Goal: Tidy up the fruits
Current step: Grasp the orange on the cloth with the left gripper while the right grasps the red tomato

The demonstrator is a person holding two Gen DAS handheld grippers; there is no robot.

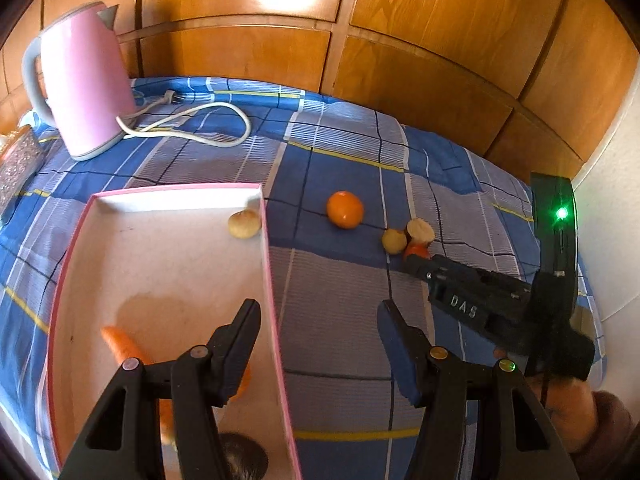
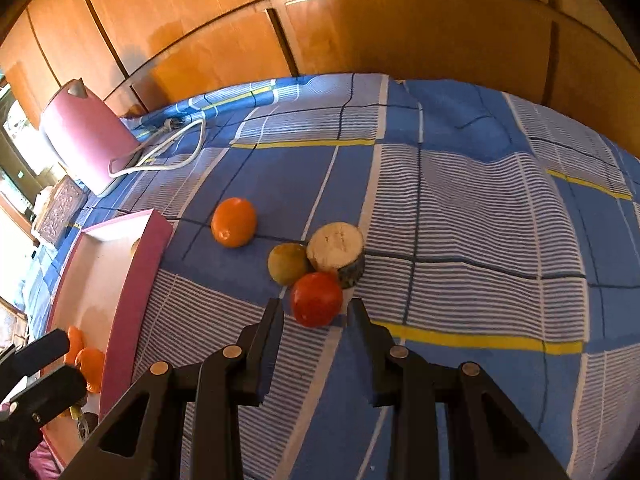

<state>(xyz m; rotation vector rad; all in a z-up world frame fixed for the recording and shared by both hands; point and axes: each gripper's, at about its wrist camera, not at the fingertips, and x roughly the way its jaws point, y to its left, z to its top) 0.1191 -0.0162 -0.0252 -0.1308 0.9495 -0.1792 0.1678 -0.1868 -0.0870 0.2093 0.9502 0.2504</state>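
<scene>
Behind the checked blue cloth (image 2: 460, 208) stand wooden panels (image 2: 400, 28).

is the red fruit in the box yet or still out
Out. The red fruit lies on the checked cloth beside the cut fruit piece, outside the pink box.

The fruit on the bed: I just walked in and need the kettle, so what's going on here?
A person is sorting produce into a pink-rimmed box with two handheld grippers. The right gripper, holding nothing, is at the red fruit, which sits beside a yellowish fruit and a cut chunk. The orange lies apart. The left gripper hangs open over the box edge.
</scene>
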